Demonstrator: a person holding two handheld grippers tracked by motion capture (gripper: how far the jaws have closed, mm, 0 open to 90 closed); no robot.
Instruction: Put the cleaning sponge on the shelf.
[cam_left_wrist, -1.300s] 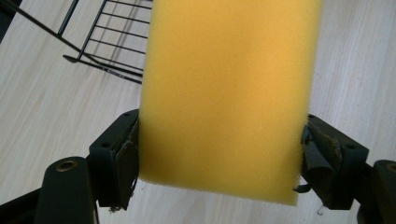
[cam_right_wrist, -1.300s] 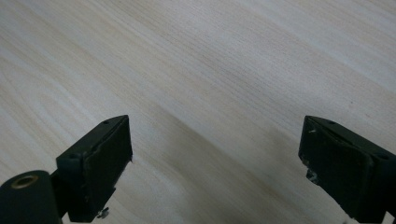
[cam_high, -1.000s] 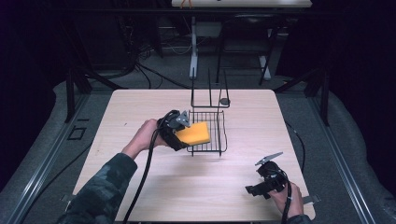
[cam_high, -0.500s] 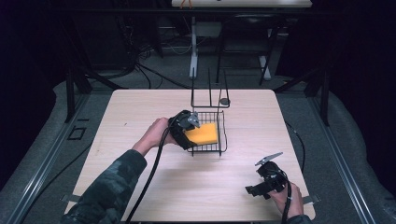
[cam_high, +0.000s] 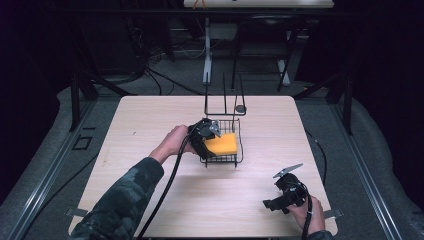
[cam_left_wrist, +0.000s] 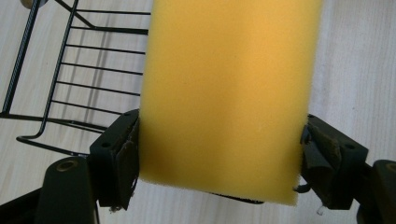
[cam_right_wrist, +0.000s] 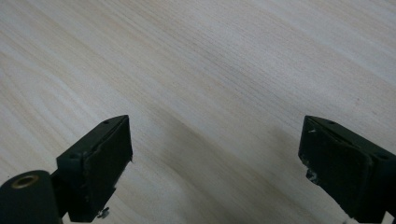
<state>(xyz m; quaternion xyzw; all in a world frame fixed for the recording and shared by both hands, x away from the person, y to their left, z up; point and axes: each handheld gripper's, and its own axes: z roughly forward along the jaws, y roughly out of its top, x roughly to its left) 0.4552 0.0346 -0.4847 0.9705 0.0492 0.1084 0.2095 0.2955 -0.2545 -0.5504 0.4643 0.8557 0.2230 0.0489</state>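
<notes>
Light wood table (cam_high: 150, 120) on grey floor (cam_high: 65, 100), black frame legs & cables behind.

In the right gripper view you look along your right tool (cam_right_wrist: 215, 163) onto a pale wooden worktop (cam_right_wrist: 224, 60). Its two black jaws rise from the lower corners of the frame, one at lower left, one at lower right, set wide apart with nothing between them. The wood grain runs in fine streaks from the upper left towards the lower right. A soft shadow lies across the wood between the jaws, in the lower middle.
</notes>
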